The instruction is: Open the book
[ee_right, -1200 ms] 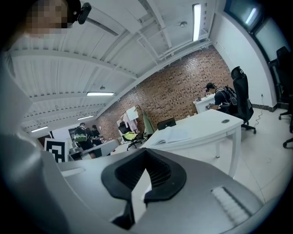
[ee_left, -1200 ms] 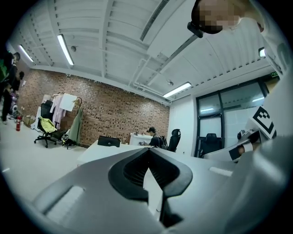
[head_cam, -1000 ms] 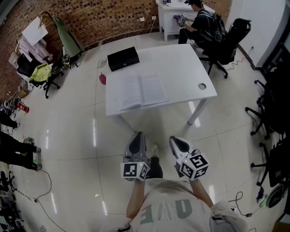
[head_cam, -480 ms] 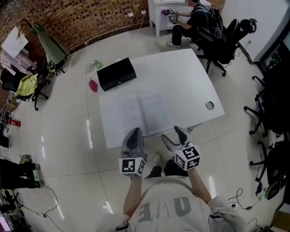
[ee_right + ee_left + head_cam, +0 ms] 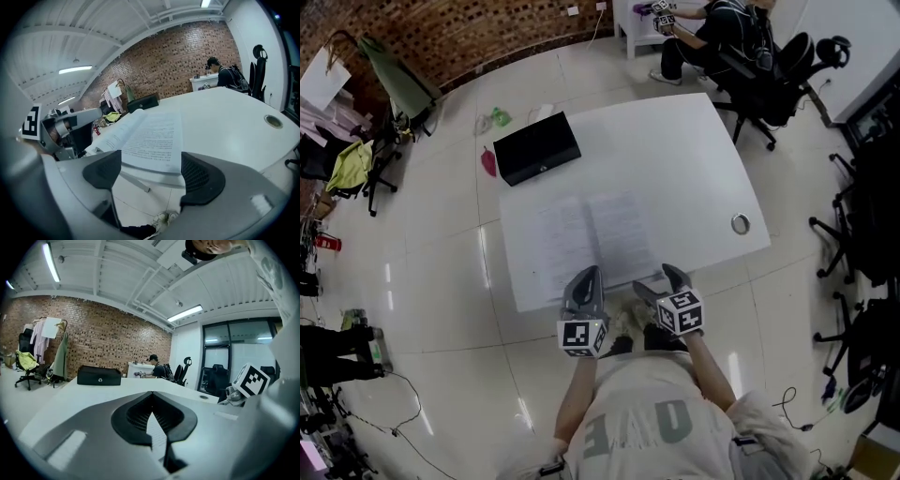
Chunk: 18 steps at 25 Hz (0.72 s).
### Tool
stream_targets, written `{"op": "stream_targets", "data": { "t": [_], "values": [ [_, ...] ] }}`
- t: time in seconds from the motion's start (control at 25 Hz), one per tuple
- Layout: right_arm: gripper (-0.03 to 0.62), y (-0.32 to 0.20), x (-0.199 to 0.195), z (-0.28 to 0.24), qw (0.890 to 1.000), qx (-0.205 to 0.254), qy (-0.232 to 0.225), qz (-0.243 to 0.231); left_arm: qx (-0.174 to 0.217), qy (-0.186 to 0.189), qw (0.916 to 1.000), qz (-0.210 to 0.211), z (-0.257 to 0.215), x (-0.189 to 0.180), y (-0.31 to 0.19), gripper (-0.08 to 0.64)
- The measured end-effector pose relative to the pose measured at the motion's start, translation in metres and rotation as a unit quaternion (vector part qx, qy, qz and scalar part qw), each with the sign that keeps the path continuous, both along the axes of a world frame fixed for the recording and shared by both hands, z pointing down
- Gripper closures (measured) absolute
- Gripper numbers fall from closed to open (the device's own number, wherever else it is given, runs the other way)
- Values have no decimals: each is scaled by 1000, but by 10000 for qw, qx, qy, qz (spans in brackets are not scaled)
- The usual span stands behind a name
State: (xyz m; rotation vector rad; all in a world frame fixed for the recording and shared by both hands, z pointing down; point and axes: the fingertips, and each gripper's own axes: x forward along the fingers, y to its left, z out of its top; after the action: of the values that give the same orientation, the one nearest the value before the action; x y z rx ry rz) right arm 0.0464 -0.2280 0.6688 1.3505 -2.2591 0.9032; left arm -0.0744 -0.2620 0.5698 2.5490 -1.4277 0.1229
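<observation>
An open book (image 5: pixel 592 239) lies flat on the white table (image 5: pixel 694 159), near its front edge. My left gripper (image 5: pixel 585 278) is shut and empty, its tip just over the table's near edge at the book's left page. In the left gripper view the shut jaws (image 5: pixel 153 393) point level across the tabletop. My right gripper (image 5: pixel 658 281) hangs at the front edge by the book's right page, and its jaws are opening wide. In the right gripper view, the book (image 5: pixel 150 136) shows ahead in the gap of the gripper (image 5: pixel 152 173); neither pad touches it.
A black box (image 5: pixel 536 148) sits at the table's far left corner. A small round object (image 5: pixel 740 224) lies near the right edge. A person (image 5: pixel 712 23) sits at a desk beyond, with office chairs (image 5: pixel 787 66) to the right. Clutter lines the brick wall at left.
Both grippers have moved forward and down to the table's near edge. The right jaws have gone from shut to wide apart. The left jaws stayed shut.
</observation>
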Motion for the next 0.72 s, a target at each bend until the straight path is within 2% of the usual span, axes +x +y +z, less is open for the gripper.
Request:
{"op": "stream_targets", "data": {
  "t": [0.36,0.6,0.72],
  "values": [
    [199,3,1,12,9996,-276,15,-63,-196,4,9998,-64,13,-2,-2,543],
    [199,2,-1,7,9996,-283,-17,-92,-231,60,9997,-104,15,-2,-5,543],
    [199,1,-3,-3,9995,-229,-147,-126,-287,-49,9996,-22,21,2,-5,543]
  ]
}}
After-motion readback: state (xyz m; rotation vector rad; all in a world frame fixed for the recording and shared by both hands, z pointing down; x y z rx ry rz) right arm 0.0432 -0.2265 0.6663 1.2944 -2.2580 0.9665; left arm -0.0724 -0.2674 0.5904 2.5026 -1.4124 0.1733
